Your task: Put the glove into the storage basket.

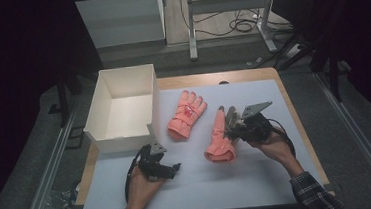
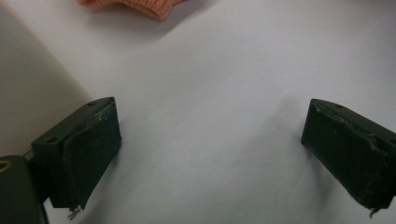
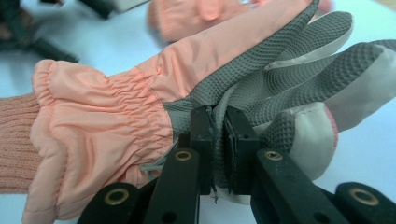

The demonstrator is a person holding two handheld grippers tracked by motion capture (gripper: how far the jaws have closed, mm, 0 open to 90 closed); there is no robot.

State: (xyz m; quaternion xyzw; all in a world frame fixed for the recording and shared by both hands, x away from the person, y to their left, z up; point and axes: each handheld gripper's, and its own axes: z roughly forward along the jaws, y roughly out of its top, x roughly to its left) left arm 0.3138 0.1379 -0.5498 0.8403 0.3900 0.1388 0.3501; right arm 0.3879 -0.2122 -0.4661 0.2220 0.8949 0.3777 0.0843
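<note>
A dim workroom, with a white mat spread over a wooden desk [image 1: 295, 126] and cables trailing on the floor beyond. Near the middle of the mat, a salmon-pink glove [image 1: 220, 139] is pinched by the right tool [image 1: 236, 129], its jaws closed tight on a fold of the grey textured palm just past the gathered wrist; the knit cuff points toward the person and the fingers point away. Holding it at the palm, rather than by a fingertip, seems meant to keep the bulk of the glove from flopping when carried. The second glove [image 1: 186, 113] lies flat, back upward, just beside the open white box [image 1: 121, 108] at the desk's left, apart from the held one; the box looks like the likely destination for the pair. The left tool [image 1: 164, 167] rests low over bare mat near the box's front corner, jaws spread wide with nothing between them, seemingly kept clear and ready.
</note>
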